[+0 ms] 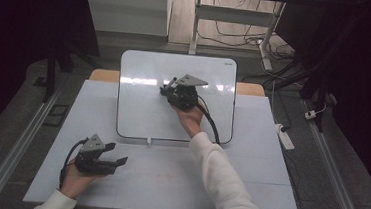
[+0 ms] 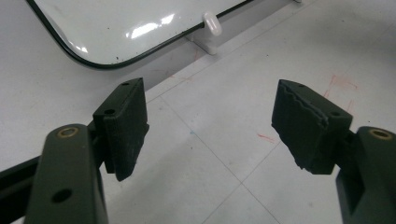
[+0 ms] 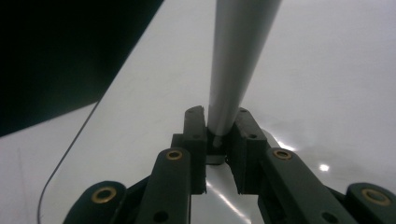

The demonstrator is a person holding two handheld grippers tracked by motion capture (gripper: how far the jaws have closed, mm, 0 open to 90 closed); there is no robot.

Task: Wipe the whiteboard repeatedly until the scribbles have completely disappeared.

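The table carries a white covering, and a whiteboard with a dark rim lies flat on its far half. A small white clip sits at the board's near edge.

The right gripper is over the middle of the whiteboard. In the right gripper view its jaws are closed tight on a grey, rod-like item, probably a marker, which runs forward and away from the jaws over the board's surface. Whether the far end touches the board cannot be determined.

The left gripper rests near the front left of the table, well apart from the board. Its jaws stand wide open with nothing between them; bare table shows in the gap.

Step in hand, as judged: working the marker on the whiteboard, either writing or positioning to write. No marks are visible on the board.

Next move, as judged:
- Keep the grip on the marker firm so it does not pivot.
- Lower or hold the tip in light contact.
- Steady the board with the left gripper only if it slides.
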